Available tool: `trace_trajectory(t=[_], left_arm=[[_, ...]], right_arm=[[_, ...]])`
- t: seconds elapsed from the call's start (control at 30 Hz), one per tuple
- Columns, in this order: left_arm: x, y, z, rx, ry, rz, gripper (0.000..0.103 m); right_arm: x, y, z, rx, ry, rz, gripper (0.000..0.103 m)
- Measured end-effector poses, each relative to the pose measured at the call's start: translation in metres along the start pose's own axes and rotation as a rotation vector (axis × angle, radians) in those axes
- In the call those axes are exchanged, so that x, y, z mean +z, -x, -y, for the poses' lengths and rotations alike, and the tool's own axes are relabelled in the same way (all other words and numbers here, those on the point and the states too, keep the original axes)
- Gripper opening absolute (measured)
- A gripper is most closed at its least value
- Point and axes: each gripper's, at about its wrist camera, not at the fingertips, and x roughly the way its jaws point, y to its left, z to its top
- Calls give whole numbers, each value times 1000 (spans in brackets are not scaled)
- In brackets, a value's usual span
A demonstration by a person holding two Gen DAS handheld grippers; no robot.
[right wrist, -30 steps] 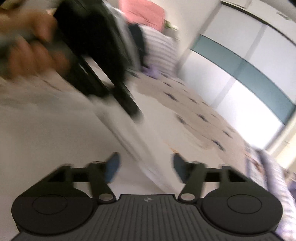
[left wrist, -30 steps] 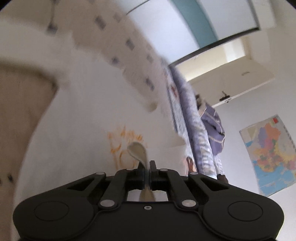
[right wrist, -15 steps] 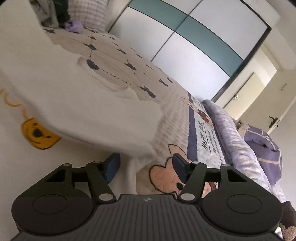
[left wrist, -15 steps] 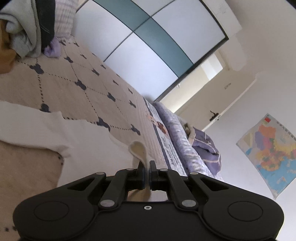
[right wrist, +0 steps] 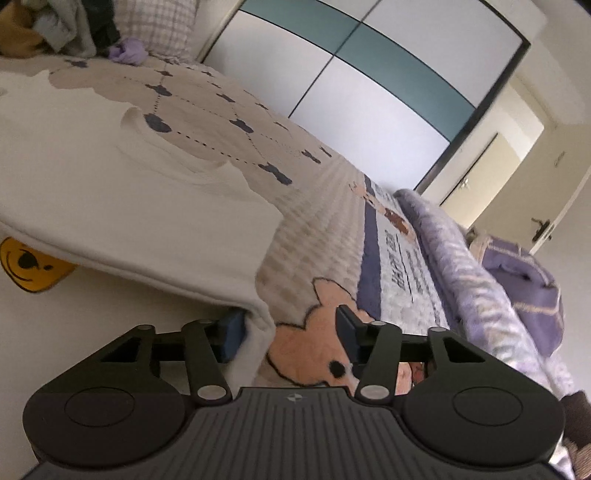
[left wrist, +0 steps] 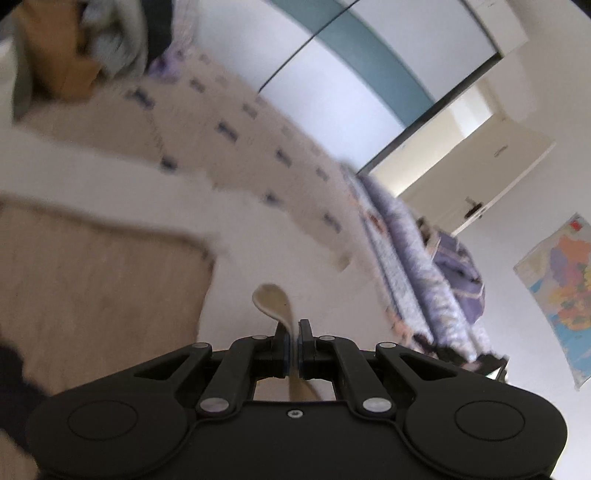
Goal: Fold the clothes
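A white garment is held at one edge over a patterned bed.

The left gripper (left wrist: pixel 294 345) is seen with its fingers clamped together on a cream fold of the white garment (left wrist: pixel 273 306), which rises between them and curls over at the top. The rest of that view is blurred. The white garment (right wrist: pixel 129 199) is spread across the bed (right wrist: pixel 314 221), its near layer folded over and partly covering a yellow cartoon print (right wrist: pixel 26 266). The right gripper (right wrist: pixel 290 332) is placed at the garment's near corner; its fingers are apart and closing, with the corner of the cloth lying against the left finger (right wrist: pixel 231 334) and the bed's bear pattern showing between them. A heap of clothes (right wrist: pixel 74 26) is seen at the far end of the bed.
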Motion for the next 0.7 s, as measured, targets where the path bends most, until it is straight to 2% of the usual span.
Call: trace_trajectory(t=[0.1, 0.3, 0.33, 0.4, 0.43, 0.47, 0.53, 0.57, 0.7], left_arm=[[-17, -6, -6, 20, -24, -51, 0], [-35, -9, -11, 62, -113, -109, 2], [-37, -9, -12, 66, -127, -115, 6], [-39, -7, -11, 70, -157, -113, 24], [-38, -3, -9, 67, -175, -93, 43], [-37, 2, -6, 69, -196, -65, 58], [-37, 10, 4, 86, -254, -13, 67], [-38, 12, 9, 89, -285, 8, 67], [-41, 14, 26, 60, -387, 55, 64]], right_arm=[[-4, 1, 8, 24, -48, -7, 64], [-4, 4, -4, 10, -3, -5, 64], [-4, 5, -4, 16, -7, -10, 64], [-2, 10, 0, 38, -17, -28, 66], [0, 14, 2, 52, -15, -36, 66], [2, 18, 4, 67, -13, -43, 66], [5, 27, 9, 103, -19, -47, 65], [6, 31, 11, 115, -23, -43, 65], [14, 40, 19, 163, -97, -7, 48]])
